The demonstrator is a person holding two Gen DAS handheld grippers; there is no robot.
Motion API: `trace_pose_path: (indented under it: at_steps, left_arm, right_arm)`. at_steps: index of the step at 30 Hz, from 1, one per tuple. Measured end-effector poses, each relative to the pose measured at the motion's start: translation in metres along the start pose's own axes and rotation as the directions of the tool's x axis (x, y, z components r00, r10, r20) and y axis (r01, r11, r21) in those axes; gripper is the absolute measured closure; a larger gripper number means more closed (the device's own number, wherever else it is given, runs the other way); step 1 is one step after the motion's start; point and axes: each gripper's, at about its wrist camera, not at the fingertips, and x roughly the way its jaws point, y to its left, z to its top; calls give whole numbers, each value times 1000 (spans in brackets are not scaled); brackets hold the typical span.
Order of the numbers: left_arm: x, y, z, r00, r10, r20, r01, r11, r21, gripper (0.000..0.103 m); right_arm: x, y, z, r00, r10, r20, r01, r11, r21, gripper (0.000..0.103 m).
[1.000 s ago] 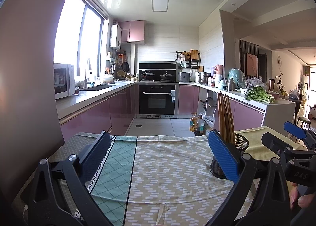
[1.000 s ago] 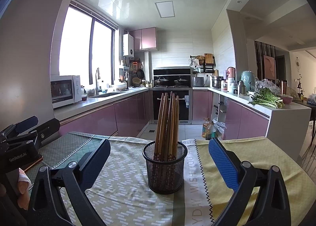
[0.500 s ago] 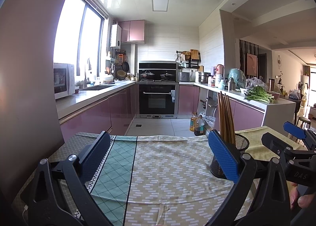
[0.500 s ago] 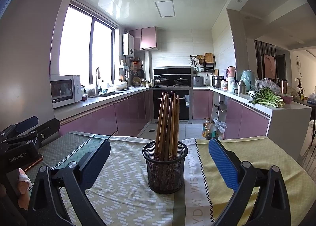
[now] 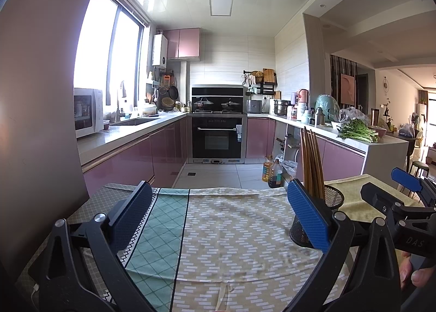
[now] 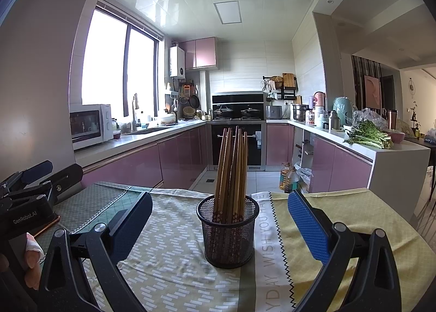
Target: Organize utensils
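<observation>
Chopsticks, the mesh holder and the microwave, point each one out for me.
chopsticks point(image 6: 231, 164), right wrist view, on the middle of the bundle's shafts.
mesh holder point(image 6: 228, 241), right wrist view, on its front wall.
microwave point(image 6: 91, 124), right wrist view, on its door.

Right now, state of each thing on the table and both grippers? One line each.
left gripper: open, empty, above the cloth
right gripper: open, empty, facing the holder
mesh holder: upright on the tablecloth
chopsticks: standing bunched in the holder, leaning slightly
tablecloth: spread over the table, lightly wrinkled
</observation>
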Motion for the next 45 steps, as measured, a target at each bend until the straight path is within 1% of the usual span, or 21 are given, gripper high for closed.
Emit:
trace_pose_path:
  at_steps: [45]
  left_arm:
    - [2,-2,0,1000,-2,-5,2,1000,-2,5]
  right_arm:
    - [3,-2,-1,1000,1,-5,-1,1000,2,7]
